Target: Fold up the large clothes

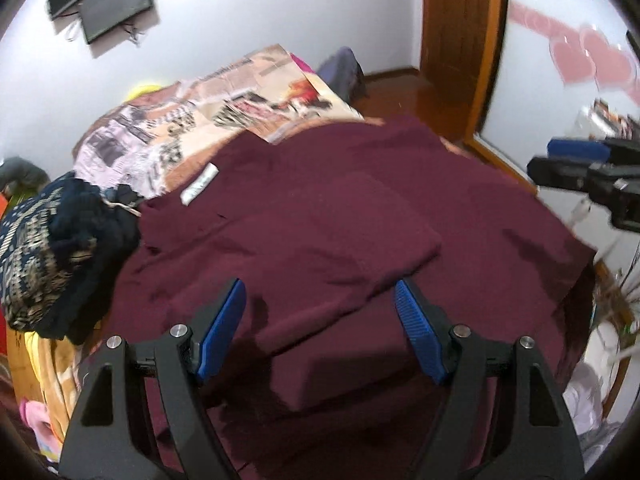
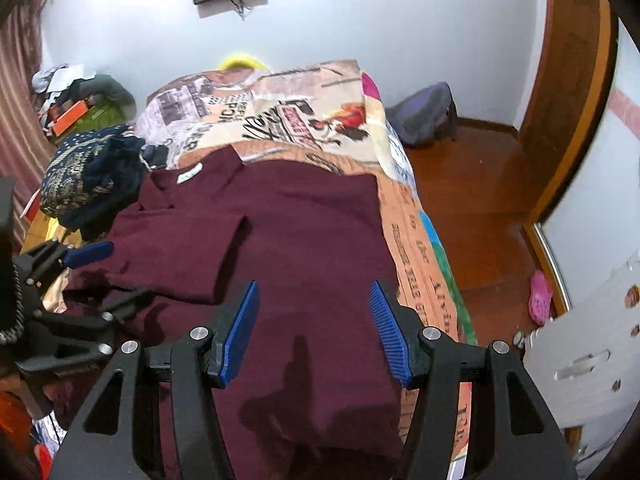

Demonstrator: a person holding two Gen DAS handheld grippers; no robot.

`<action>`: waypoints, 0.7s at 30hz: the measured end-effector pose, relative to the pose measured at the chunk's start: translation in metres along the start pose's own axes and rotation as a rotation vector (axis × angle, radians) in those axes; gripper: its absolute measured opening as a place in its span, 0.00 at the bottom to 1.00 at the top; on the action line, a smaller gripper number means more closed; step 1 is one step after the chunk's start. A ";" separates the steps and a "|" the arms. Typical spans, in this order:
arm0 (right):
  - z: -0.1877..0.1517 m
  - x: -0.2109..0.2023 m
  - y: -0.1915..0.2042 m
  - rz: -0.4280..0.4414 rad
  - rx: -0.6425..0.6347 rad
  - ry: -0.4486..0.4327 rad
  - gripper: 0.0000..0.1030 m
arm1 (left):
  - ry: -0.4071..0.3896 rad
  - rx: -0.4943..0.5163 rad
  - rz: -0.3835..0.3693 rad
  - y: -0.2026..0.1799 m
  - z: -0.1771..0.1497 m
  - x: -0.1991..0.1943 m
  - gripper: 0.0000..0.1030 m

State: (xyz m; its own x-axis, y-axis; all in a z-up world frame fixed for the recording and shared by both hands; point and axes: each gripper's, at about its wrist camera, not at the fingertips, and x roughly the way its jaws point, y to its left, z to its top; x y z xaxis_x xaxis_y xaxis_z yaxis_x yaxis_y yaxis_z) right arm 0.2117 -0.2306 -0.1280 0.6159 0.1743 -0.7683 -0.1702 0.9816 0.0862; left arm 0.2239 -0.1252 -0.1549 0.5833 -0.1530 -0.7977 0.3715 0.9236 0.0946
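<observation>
A large maroon garment lies spread on the bed, with a white neck label at its far left and one sleeve folded across its body. It also shows in the right wrist view. My left gripper is open and empty, hovering above the garment's near part. It also shows at the left of the right wrist view. My right gripper is open and empty above the garment's right half. It also shows at the right edge of the left wrist view, open.
A dark blue patterned knit heap lies left of the garment. The printed bedspread covers the bed. Wooden floor, a wooden door, a pink shoe and a dark bag are to the right.
</observation>
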 end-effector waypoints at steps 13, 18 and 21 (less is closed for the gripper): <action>-0.009 0.006 -0.012 0.007 0.037 0.023 0.52 | 0.023 -0.128 -0.061 0.022 0.008 0.034 0.42; -0.007 0.008 -0.009 -0.007 0.033 0.030 0.52 | -0.046 -0.172 -0.052 0.038 0.009 0.010 0.06; -0.006 0.009 -0.007 -0.003 0.033 0.031 0.52 | -0.103 -0.226 -0.046 0.060 0.010 -0.011 0.03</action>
State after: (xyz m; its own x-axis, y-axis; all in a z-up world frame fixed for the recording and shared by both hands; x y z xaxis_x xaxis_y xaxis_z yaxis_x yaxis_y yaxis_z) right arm 0.2142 -0.2364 -0.1393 0.5925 0.1698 -0.7875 -0.1430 0.9842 0.1046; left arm 0.2468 -0.0717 -0.1345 0.6445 -0.2213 -0.7319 0.2351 0.9682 -0.0857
